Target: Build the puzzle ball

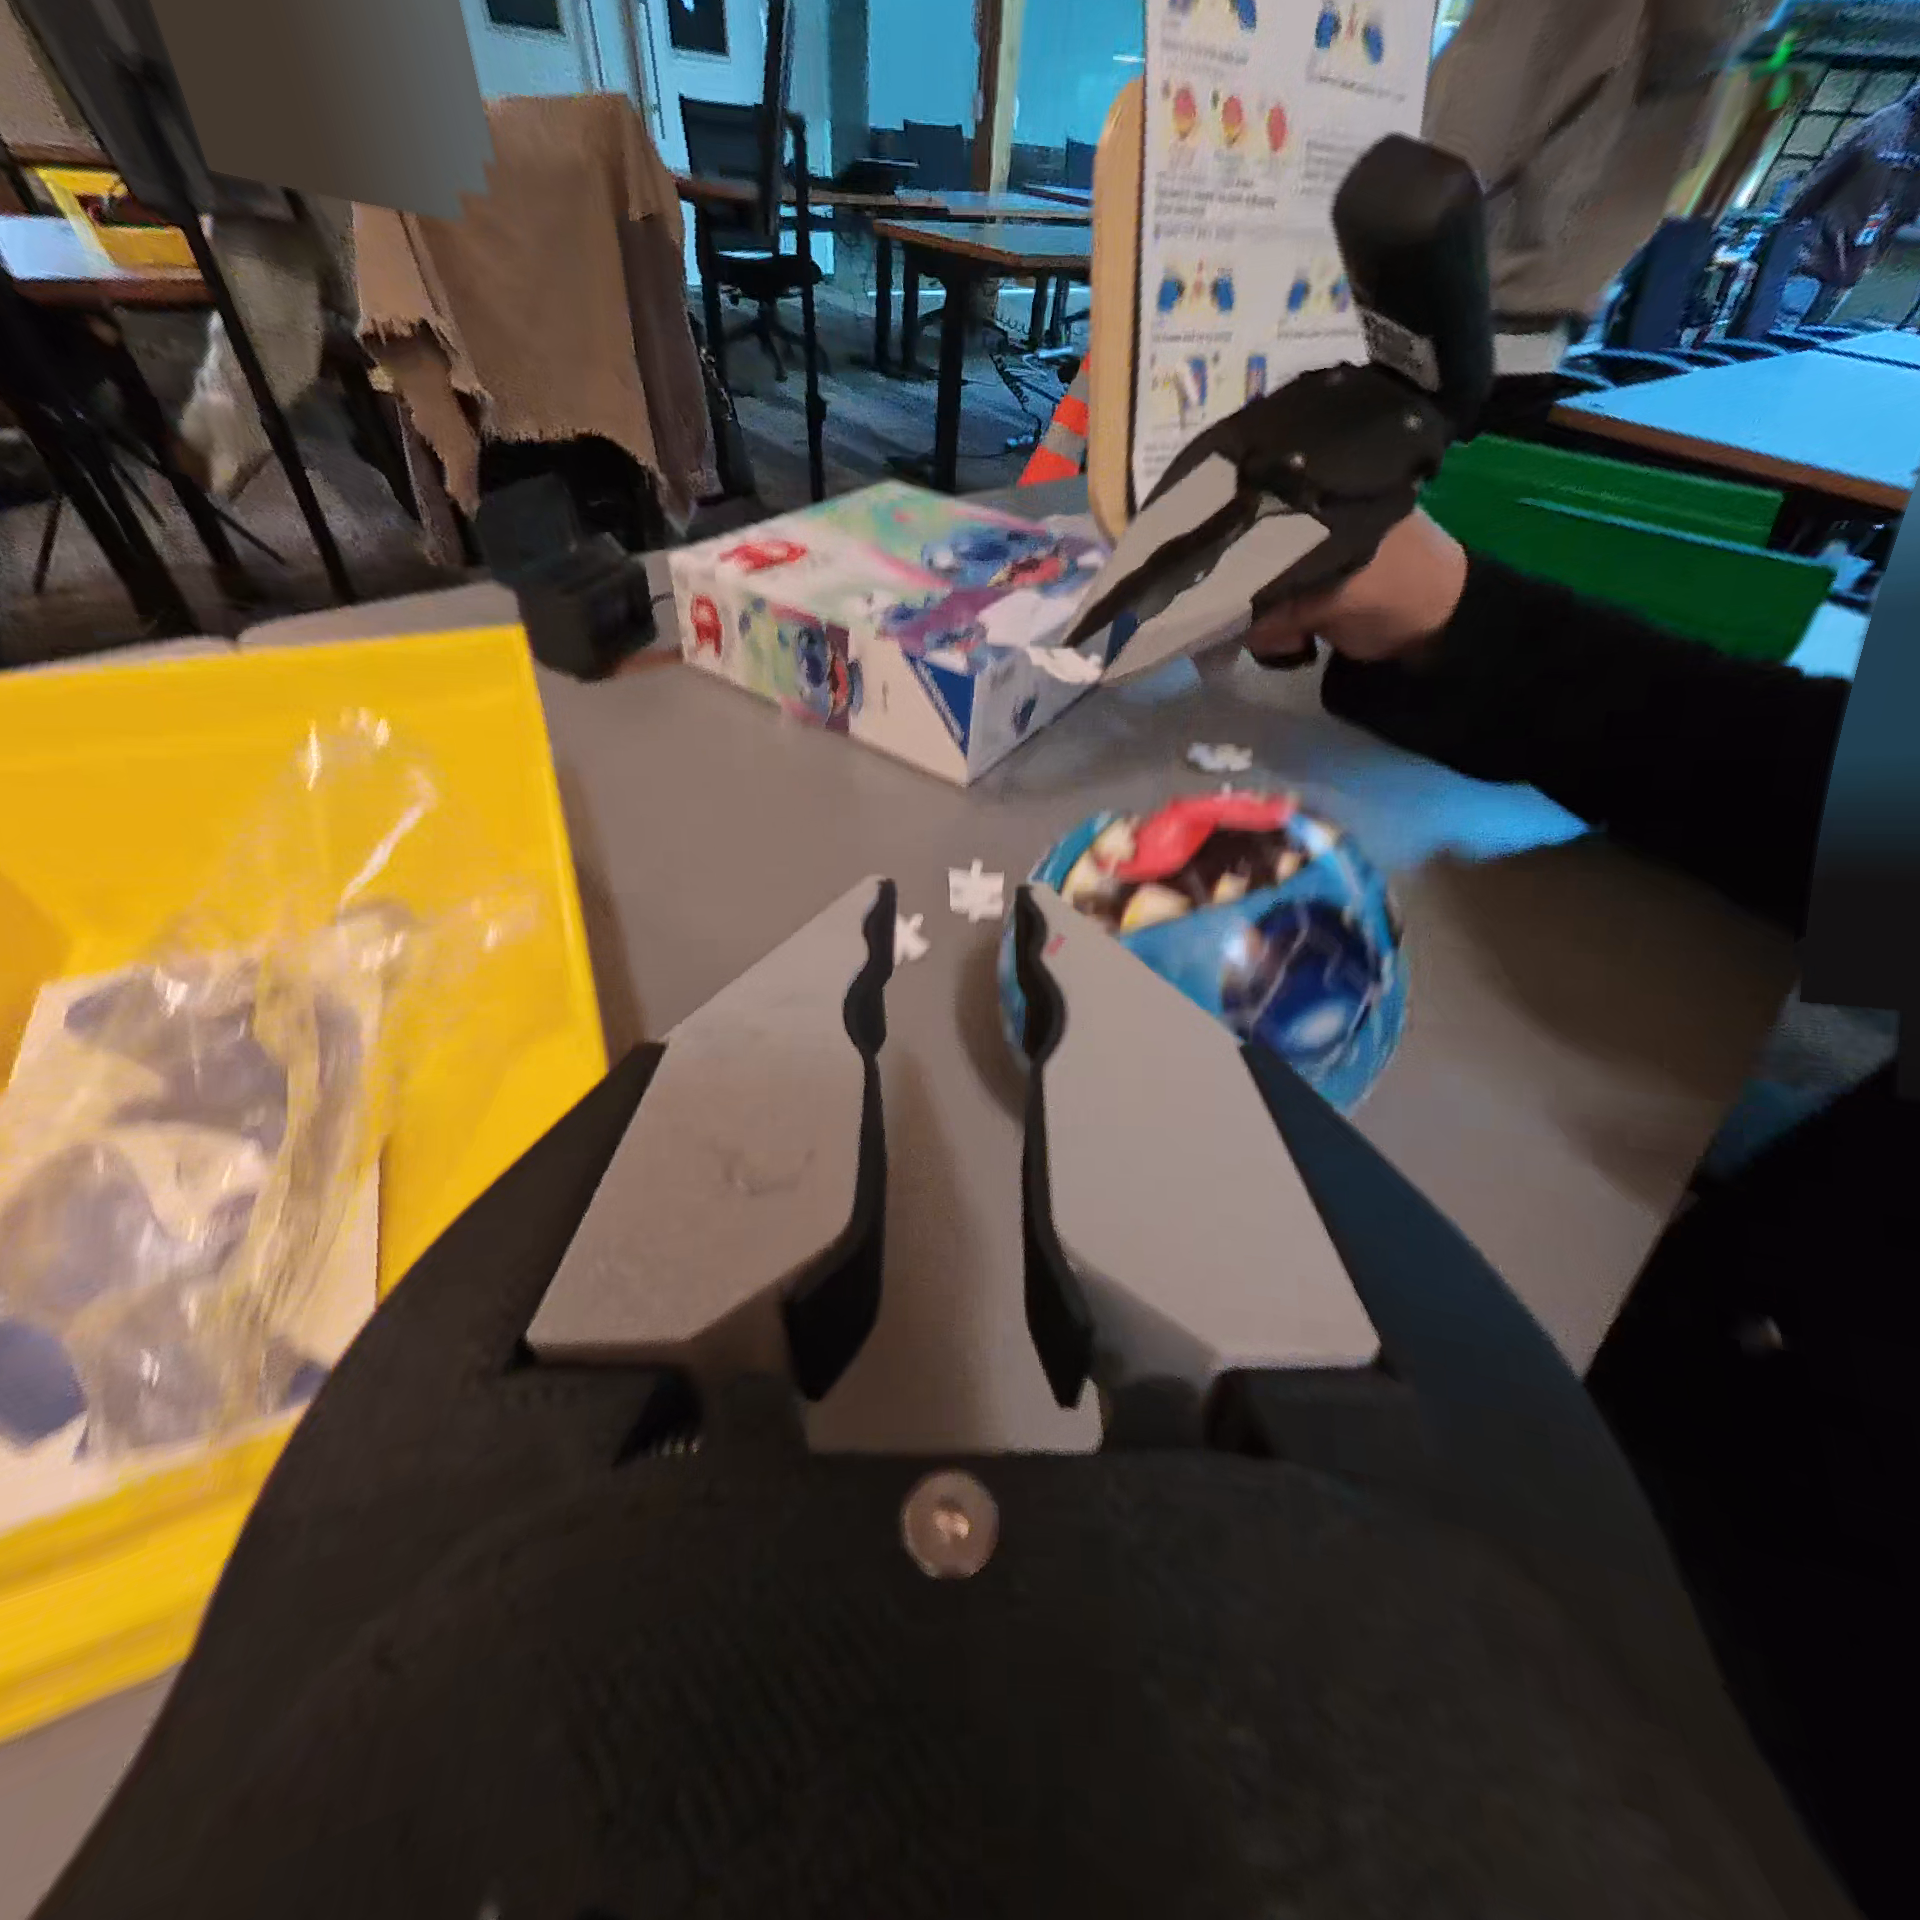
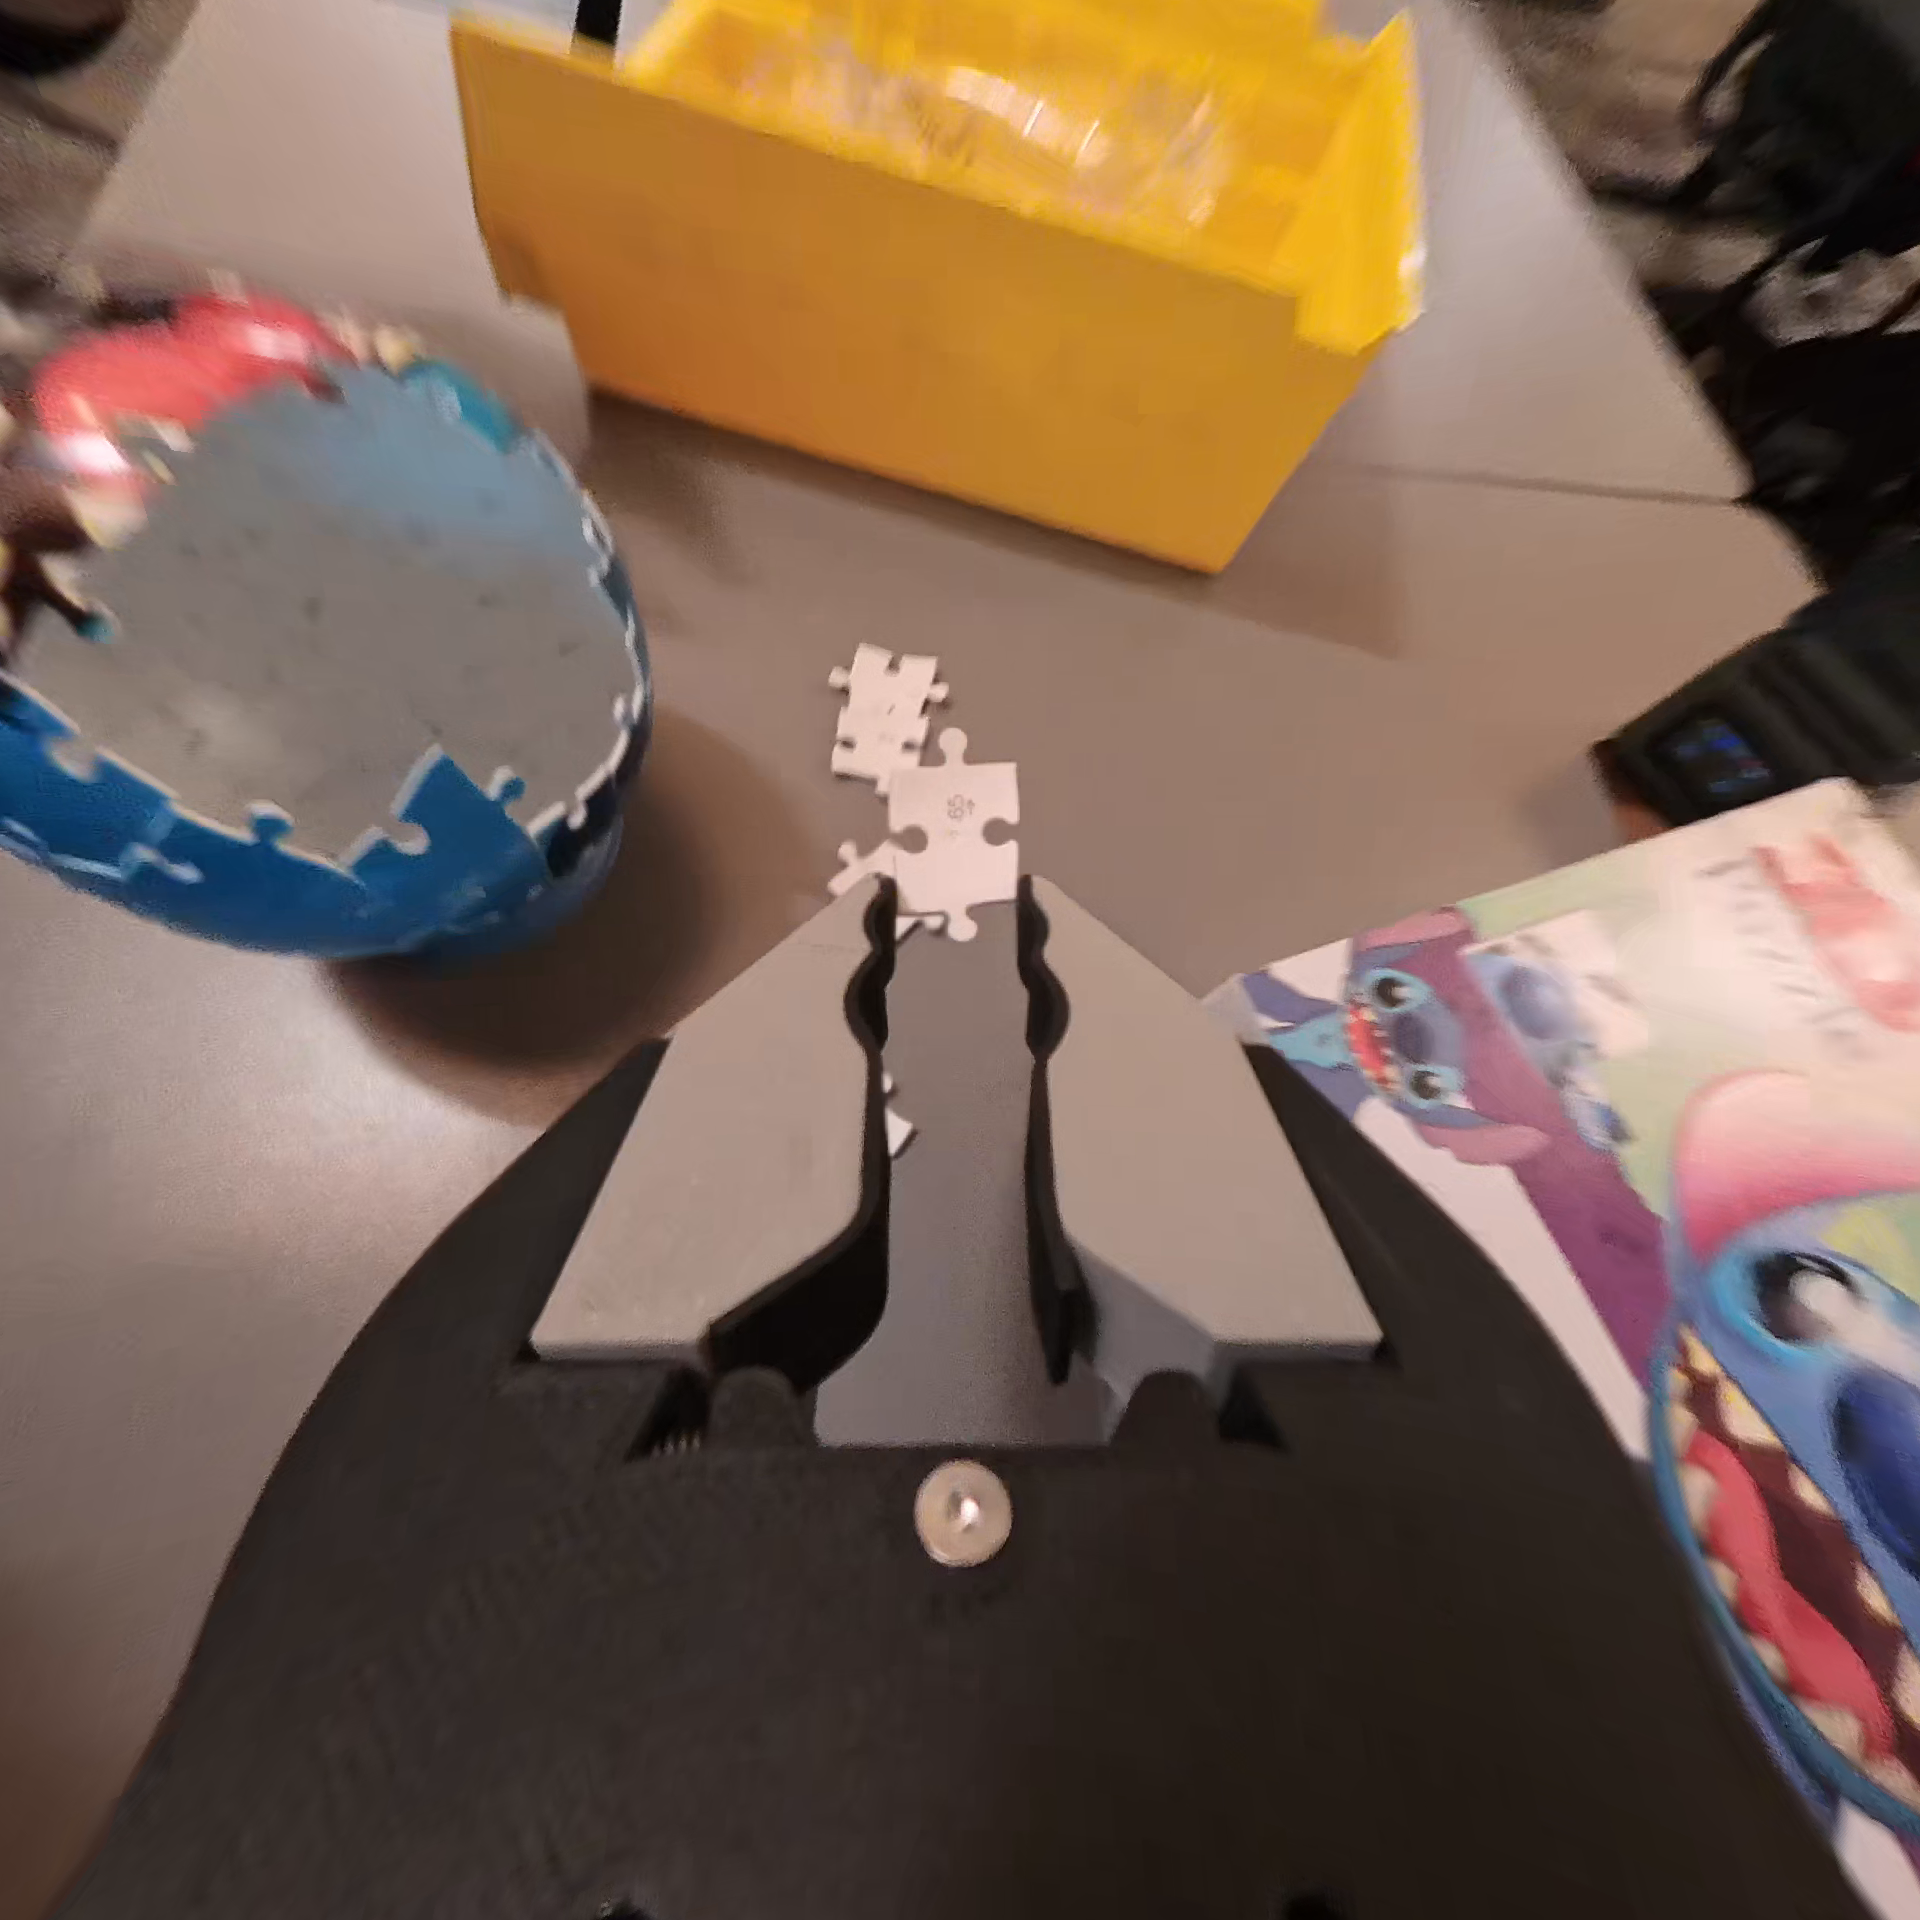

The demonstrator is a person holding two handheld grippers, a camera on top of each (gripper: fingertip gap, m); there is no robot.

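**Both tongs empty above loose pieces and half-built ball**

Left tongs (image 1: 954, 914) held apart over the grey desk (image 1: 727, 831), nothing between the grey fingers. Just beyond the tips, two small white puzzle pieces (image 1: 975, 891) lying loose on the desk. To the right of those tips, the partly built blue puzzle ball (image 1: 1278, 935), open at the top with a jagged edge, resting on the desk. Farther back, a colourful cartoon-printed cardboard box (image 1: 883, 623); at the left, a yellow plastic bin (image 1: 260, 727) holding a clear plastic bag of pieces (image 1: 187, 1143).

Right tongs (image 2: 954, 894) likewise apart and empty, pointed down at a small cluster of white jigsaw pieces (image 2: 951, 831) face-down on the desk, one piece just at the fingertips; touching or not, impossible to tell. Ball (image 2: 312, 665) at the left in that view, grey inside showing; bin (image 2: 935, 364) beyond, box (image 2: 1662, 1143) at the near right.

In the left wrist view, right tongs (image 1: 1091, 634) seen raised near the box, gripped by a hand (image 1: 1361, 592) in a dark sleeve.
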